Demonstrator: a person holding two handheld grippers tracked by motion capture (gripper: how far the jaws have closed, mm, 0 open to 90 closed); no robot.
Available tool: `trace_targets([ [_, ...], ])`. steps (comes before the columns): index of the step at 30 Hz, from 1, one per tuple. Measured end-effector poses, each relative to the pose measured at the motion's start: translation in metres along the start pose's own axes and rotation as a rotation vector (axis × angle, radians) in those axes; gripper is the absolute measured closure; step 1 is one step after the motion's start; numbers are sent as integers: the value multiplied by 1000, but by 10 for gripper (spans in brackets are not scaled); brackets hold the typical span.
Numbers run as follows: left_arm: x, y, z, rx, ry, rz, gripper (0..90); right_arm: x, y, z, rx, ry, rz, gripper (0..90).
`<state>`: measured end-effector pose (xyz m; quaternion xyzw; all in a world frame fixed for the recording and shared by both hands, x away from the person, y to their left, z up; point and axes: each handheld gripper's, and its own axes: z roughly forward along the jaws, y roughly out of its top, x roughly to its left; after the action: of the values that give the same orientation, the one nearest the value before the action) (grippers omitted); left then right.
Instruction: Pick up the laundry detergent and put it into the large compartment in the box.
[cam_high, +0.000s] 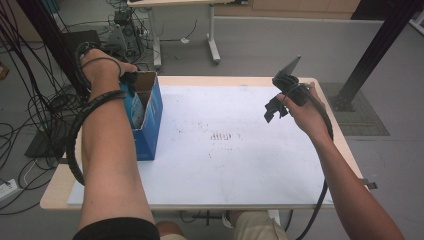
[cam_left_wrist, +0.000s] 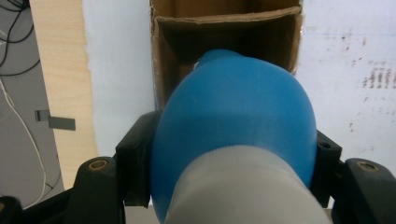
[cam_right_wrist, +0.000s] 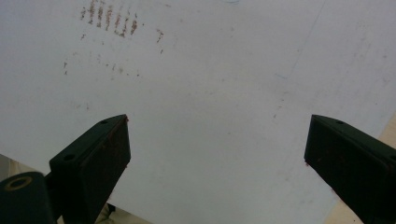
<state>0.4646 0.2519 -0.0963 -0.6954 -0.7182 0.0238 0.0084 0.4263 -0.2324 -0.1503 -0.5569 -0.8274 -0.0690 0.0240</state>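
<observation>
The left gripper (cam_left_wrist: 236, 154) is clamping a blue-and-white bulb (cam_left_wrist: 238, 135) just above the open box (cam_high: 148, 117) at the surface's (cam_high: 240, 165) left edge, seemingly not yet dropped in, while the right gripper (cam_right_wrist: 217, 154) is hanging empty, jaws wide apart.

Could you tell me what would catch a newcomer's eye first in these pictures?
Probably the blue-and-white rounded object clamped in the left gripper, poised over the open blue cardboard box at the table's left edge. Next, the right gripper, jaws wide apart, held above the stained white sheet.
</observation>
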Motion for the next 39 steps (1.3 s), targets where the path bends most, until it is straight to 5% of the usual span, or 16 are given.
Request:
trace_targets([
  [16,2,-1,45,4,-12,-10,360,0,1,5,12,0,1,73],
  [39,-4,3,73,32,-10,2,360,-2,1,9,18,1,-2,73],
])
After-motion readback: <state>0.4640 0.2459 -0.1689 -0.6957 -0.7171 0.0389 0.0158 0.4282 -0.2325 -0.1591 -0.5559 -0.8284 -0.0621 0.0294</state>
